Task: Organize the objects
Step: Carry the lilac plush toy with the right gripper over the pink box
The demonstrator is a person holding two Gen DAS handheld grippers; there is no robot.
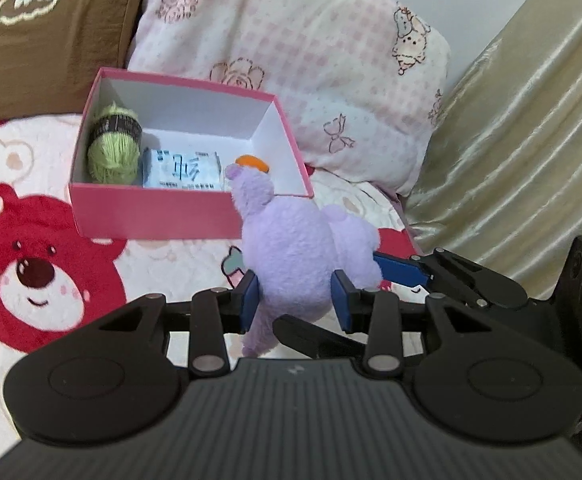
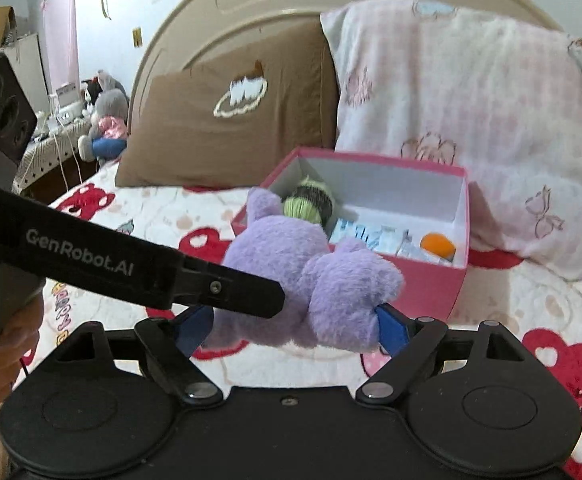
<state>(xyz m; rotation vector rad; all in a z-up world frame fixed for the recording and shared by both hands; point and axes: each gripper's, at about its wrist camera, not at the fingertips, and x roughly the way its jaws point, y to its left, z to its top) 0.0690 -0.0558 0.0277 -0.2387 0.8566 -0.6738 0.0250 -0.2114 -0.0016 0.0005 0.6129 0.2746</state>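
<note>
A purple plush toy [image 1: 295, 248] hangs above the bed, just in front of an open pink box [image 1: 151, 216]. My left gripper [image 1: 295, 300] is shut on the narrow lower part of the plush toy [image 2: 331, 280]. My right gripper [image 2: 293, 330] grips its wider body, blue pads pressed into the fur on both sides. In the left wrist view the right gripper's blue pad [image 1: 401, 270] touches the toy from the right. The pink box [image 2: 431, 284] holds a green yarn ball [image 1: 115, 148], a white packet [image 1: 183, 170] and an orange object [image 1: 253, 162].
The box rests on a bedspread with red bears [image 1: 31, 276]. Behind it lean a brown pillow [image 2: 231, 128] and a pink patterned pillow [image 2: 471, 120] against a beige headboard [image 2: 251, 4]. A gold curtain [image 1: 531, 140] hangs at right. Stuffed toys [image 2: 105, 120] sit on a side table.
</note>
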